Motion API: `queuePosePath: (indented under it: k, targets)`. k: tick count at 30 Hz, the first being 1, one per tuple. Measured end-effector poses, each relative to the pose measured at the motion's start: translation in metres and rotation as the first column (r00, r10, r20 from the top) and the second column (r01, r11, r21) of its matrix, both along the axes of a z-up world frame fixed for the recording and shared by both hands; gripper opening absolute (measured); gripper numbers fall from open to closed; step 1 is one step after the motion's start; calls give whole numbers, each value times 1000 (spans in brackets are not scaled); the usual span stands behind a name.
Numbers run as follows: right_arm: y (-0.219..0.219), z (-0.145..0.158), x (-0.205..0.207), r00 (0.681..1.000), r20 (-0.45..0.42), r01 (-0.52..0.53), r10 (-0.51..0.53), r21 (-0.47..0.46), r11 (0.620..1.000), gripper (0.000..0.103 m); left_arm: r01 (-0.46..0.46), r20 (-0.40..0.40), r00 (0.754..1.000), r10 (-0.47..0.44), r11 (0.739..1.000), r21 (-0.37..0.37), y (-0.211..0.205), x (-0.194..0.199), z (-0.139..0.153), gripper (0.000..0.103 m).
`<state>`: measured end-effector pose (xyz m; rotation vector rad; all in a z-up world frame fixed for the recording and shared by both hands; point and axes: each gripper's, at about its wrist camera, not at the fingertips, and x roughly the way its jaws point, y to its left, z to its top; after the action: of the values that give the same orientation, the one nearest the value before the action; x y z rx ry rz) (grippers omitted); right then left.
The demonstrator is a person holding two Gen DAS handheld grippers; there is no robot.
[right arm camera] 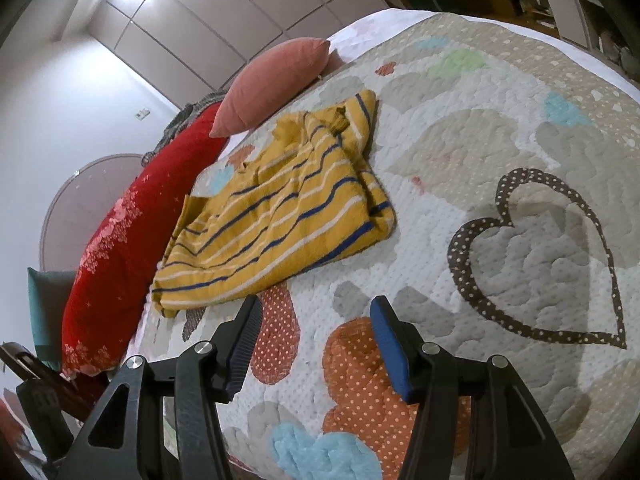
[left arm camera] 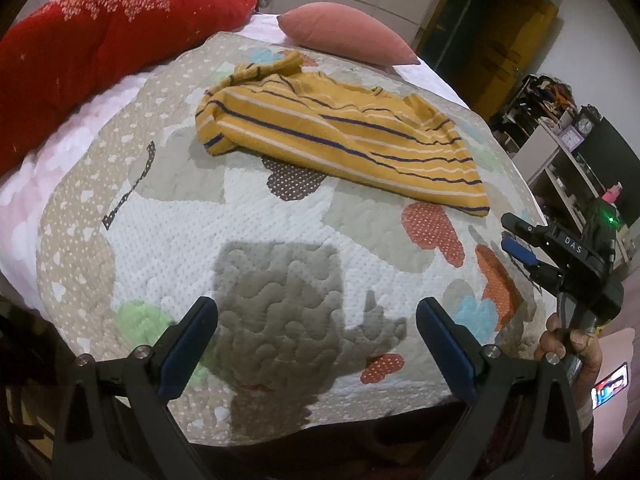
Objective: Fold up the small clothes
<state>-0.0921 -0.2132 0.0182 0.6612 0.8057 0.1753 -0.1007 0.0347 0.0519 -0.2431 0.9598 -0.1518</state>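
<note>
A small yellow garment with blue and white stripes (left arm camera: 332, 128) lies crumpled on the patterned quilt (left arm camera: 248, 216), toward the far side. It also shows in the right wrist view (right arm camera: 276, 216), ahead and left of the fingers. My left gripper (left arm camera: 316, 320) is open and empty over the quilt's near edge, well short of the garment. My right gripper (right arm camera: 316, 320) is open and empty, a little short of the garment's near hem. The right gripper also shows in the left wrist view (left arm camera: 516, 240), to the right of the garment.
A large red cushion (left arm camera: 100, 52) lies along the bed's left side and a pink pillow (left arm camera: 344, 32) at the far end. The quilt (right arm camera: 500, 160) carries a brown heart outline. Shelves and clutter (left arm camera: 560, 136) stand beyond the bed on the right.
</note>
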Motion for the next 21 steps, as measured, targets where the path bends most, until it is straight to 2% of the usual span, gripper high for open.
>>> queuePosePath:
  k: [11, 17, 21]
  targets:
    - [35, 6, 27, 997, -41, -70, 67, -82, 994, 62, -77, -24, 997, 76, 996, -51, 38, 12, -17, 99]
    - [72, 32, 67, 986, -21, -168, 167, -132, 977, 63, -158, -45, 987, 155, 984, -80, 68, 15, -27, 99]
    - [116, 49, 107, 964, 2, -262, 265, -149, 953, 66, -189, -31, 982, 188, 980, -60, 84, 13, -27, 99]
